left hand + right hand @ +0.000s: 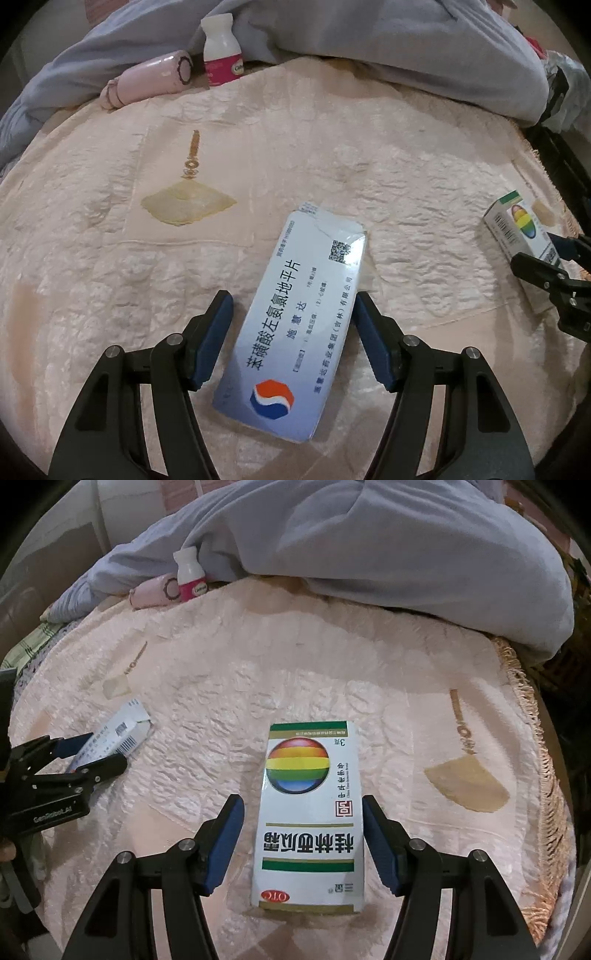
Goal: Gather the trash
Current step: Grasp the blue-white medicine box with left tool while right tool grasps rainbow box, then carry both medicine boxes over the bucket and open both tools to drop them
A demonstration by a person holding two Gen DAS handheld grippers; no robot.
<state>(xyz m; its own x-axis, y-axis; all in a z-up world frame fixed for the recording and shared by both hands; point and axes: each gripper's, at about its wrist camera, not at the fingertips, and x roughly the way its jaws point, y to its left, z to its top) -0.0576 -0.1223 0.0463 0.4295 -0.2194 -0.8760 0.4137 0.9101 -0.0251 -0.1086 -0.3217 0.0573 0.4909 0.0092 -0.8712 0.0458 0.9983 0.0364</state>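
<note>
Two medicine boxes lie flat on the pink bedspread point(332, 155), one under each tool. On the left, the left tool point(291, 339) stands spread astride the blue box point(291, 317), its pads on either side, with a gap at the left pad; whether the right pad touches the box's edge I cannot tell. On the right, the right tool point(303, 843) is likewise spread around the rainbow box point(310, 823), neither pad pressing. At the far side of the spread stand one white bottle point(221, 51) with a pink label and, just left of it, one pink case point(155, 75) lying down, both against a grey-blue quilt point(369, 37). Only the right view shows the spread's fringe point(543, 775) and a green checked cloth point(29, 646) at far left.
</note>
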